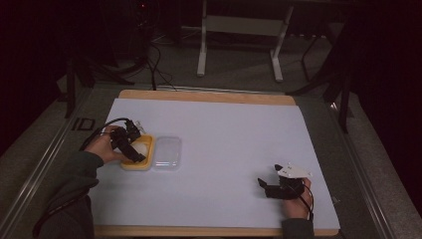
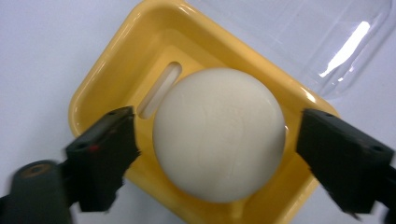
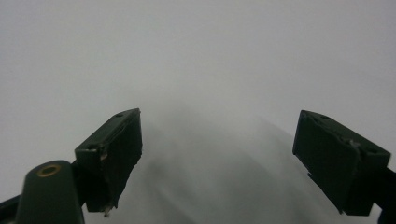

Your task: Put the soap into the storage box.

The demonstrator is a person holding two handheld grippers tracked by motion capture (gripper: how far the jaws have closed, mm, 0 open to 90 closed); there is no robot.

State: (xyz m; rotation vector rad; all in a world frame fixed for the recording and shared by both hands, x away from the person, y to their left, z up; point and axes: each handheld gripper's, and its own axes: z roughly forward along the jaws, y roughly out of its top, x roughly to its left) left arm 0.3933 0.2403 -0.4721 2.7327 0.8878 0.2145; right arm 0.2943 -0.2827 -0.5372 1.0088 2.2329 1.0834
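Observation:
A round cream-white soap [image 2: 219, 135] lies in a yellow soap dish [image 2: 112, 79] with a slot in its floor. My left gripper [image 2: 219, 144] hangs over the dish with one jaw on each side of the soap; a narrow gap shows at each pad, so it is open. In the high view the dish [image 1: 137, 164] sits at the left of the white sheet under the left gripper [image 1: 130, 144]. A clear plastic lid [image 1: 167, 152] lies touching the dish's right side. My right gripper [image 1: 263, 186] rests near the front right, and its jaws [image 3: 217, 154] stand open over bare sheet.
The white sheet [image 1: 224, 129] covers a wooden board [image 1: 209, 96] whose edges show at the back and front. Behind the table stand a white frame's legs [image 1: 201, 59] and loose cables [image 1: 154, 64] on the floor.

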